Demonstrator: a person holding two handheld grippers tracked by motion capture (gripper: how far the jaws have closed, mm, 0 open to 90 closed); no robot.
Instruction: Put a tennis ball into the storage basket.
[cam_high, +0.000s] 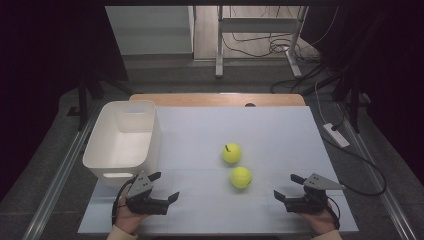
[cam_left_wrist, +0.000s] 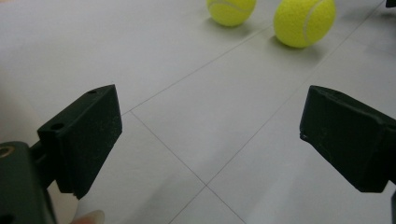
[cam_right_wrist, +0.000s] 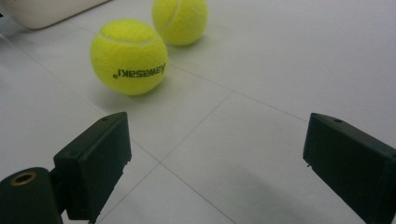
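1. Tennis balls, two, round and of yellow-green felt, lie on the pale grey tiled table top (cam_high: 280, 130). The nearer tennis ball (cam_high: 241, 177) sits just beside the farther tennis ball (cam_high: 232, 153); whether they touch cannot be told.
2. Orientation: a sphere has no long axis. The nearer ball shows dark printed lettering upside down in the right gripper view (cam_right_wrist: 129, 56), facing that gripper; the farther ball carries a small dark mark on top in the high view.
3. Position: both balls lie near the middle of the table, between the two grippers and somewhat beyond them (the nearer ball lies closer to the right gripper).
4. Left gripper (cam_high: 157, 187), black and two-jawed with a grey three-cornered plate on top, is held low over the near left part of the table. Its jaws stand wide apart with only bare table between them (cam_left_wrist: 210, 140); both balls appear at the top of its view.
5. Right gripper (cam_high: 288, 187), of the same build, is held over the near right part of the table. Its jaws are likewise spread, nothing between them (cam_right_wrist: 217, 158).
6. Surroundings: a white rectangular plastic bin (cam_high: 147, 137) stands at the left of the table, just beyond the left gripper and well apart from the balls.
7. Obstruction: bare table lies between each gripper and the balls.
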